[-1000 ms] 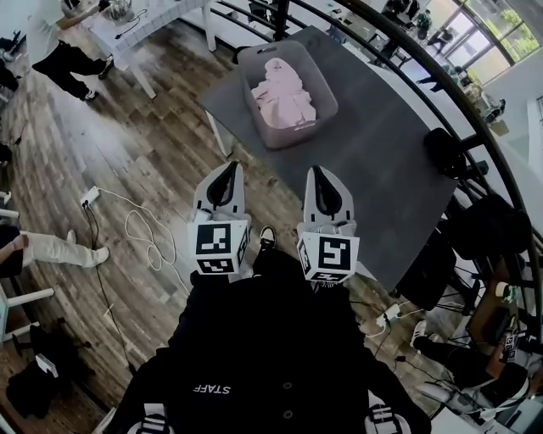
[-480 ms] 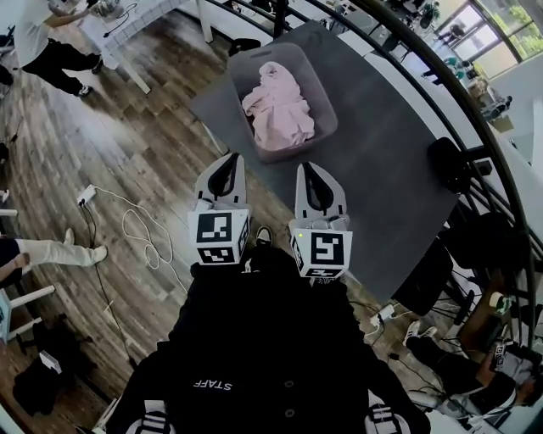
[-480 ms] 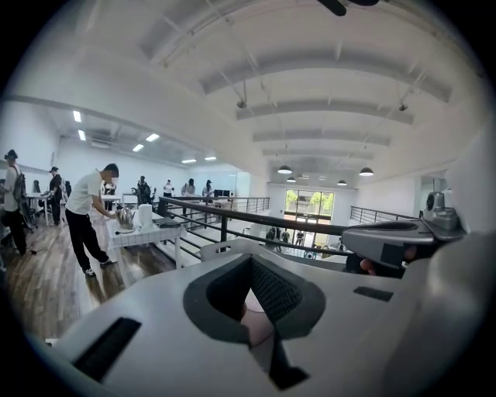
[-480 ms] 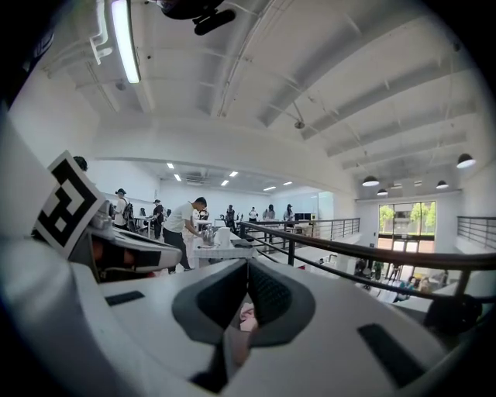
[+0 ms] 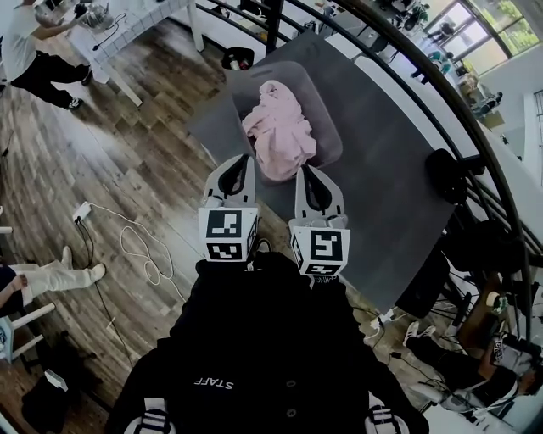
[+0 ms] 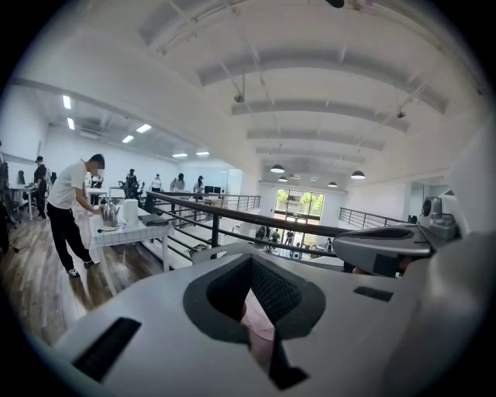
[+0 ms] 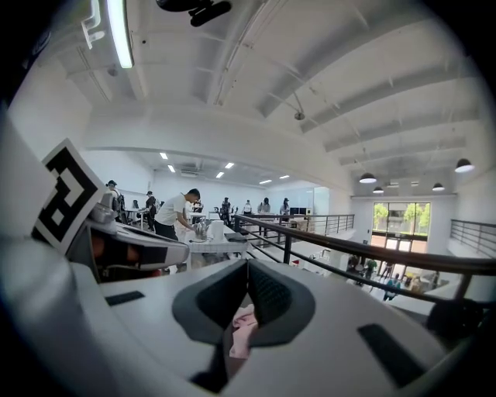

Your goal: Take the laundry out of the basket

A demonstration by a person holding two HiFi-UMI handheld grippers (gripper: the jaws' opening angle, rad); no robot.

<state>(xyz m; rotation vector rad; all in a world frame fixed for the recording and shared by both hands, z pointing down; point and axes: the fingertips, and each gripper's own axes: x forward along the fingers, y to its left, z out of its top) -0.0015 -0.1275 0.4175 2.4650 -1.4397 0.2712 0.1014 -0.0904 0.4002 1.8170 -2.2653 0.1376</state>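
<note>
The basket (image 5: 293, 69) is a pale grey, see-through plastic tub, oblong with rounded corners and an open top. It stands upright on the dark grey table (image 5: 382, 153), close to the table's near left edge. The laundry (image 5: 280, 127) is soft pink cloth, crumpled into one loose heap. It lies inside the basket and fills most of it, with folds bunched towards the near end.

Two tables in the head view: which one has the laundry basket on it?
The dark grey table, which holds the basket of pink laundry. The white table, upper left, has a person standing at it.
</note>
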